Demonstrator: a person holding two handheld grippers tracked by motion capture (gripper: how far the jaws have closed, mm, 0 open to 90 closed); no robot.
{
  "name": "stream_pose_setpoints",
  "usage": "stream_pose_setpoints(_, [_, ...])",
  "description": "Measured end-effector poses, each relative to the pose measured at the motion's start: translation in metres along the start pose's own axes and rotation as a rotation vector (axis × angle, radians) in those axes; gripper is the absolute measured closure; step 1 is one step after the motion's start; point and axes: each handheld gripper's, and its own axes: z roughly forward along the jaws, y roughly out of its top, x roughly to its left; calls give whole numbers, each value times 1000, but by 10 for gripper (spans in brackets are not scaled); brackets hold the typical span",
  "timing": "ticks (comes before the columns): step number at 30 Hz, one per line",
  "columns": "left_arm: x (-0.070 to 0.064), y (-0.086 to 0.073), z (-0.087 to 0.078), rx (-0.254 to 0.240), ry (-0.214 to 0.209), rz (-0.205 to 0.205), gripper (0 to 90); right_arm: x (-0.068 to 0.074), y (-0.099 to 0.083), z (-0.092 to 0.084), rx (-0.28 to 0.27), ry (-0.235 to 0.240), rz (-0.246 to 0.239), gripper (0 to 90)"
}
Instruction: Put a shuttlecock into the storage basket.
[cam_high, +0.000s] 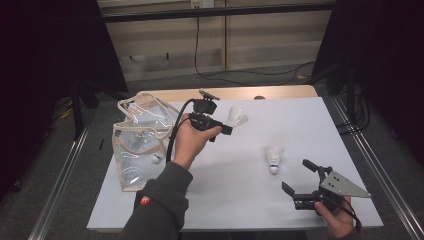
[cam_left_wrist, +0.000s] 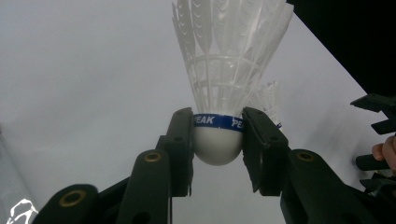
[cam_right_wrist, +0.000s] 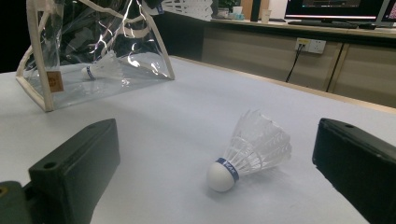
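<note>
The shuttlecock is pinched at its cork by the left gripper; it should be carried level to the clear bag, while the right gripper is held spread.

White feathered shuttlecock, blue band, cork pinched in left tool, skirt pointing right, raised above surface.

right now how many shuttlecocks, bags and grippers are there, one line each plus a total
shuttlecocks: 3 (one clamped in the left gripper, the held shuttlecock; one lying on the table; one inside the bag)
clear bags: 1 (clear bag)
grippers: 2 (left gripper, right gripper with open jaws)
total: 6
</note>
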Motion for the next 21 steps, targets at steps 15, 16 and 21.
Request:
stream_pose_setpoints(15, [-2,6,-15,10,-4,0,651,0,0,0,0,0,0,5])
stream_pose_setpoints(16, [-2,6,-16,5,0,-2,651,0,0,0,0,0,-1,5])
stream_pose_setpoints(21, [0,8,-23,-4,-1,-11,652,0,0,0,-2,2,4,7])
